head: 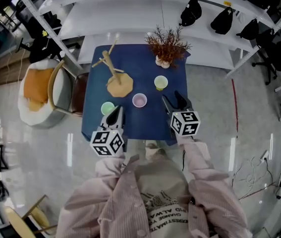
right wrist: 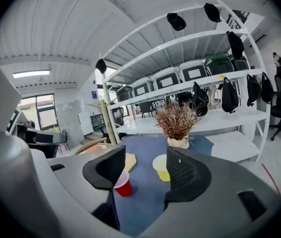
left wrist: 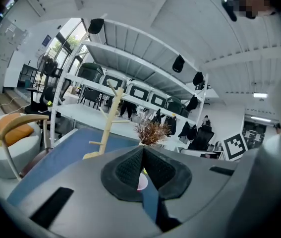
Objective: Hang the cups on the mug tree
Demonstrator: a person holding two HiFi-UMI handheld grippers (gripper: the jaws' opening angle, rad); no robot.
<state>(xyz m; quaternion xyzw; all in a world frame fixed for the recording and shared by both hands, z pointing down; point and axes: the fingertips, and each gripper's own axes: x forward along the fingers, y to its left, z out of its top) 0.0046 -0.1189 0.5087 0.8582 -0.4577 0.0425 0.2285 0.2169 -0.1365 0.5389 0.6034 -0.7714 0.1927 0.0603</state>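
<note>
**Desk:** How far along is the hanging?

**Me:** Not begun, as I judge it; the wooden mug tree stands with bare pegs at the far left of the blue table; the green cup, the pink-lined red cup and the yellow cup sit upright on the table top, apart from one another; all three are left to hang.

**Desk:** And your grippers?

**Me:** My left gripper has its jaws pressed together on nothing, near the green cup; my right gripper has its jaws apart and empty, short of the yellow cup.

**Desk:** Any wording?

**Me:** Only print on my shirt, upside down and too creased to read with confidence; the marker cubes bear squares, no words.
</note>
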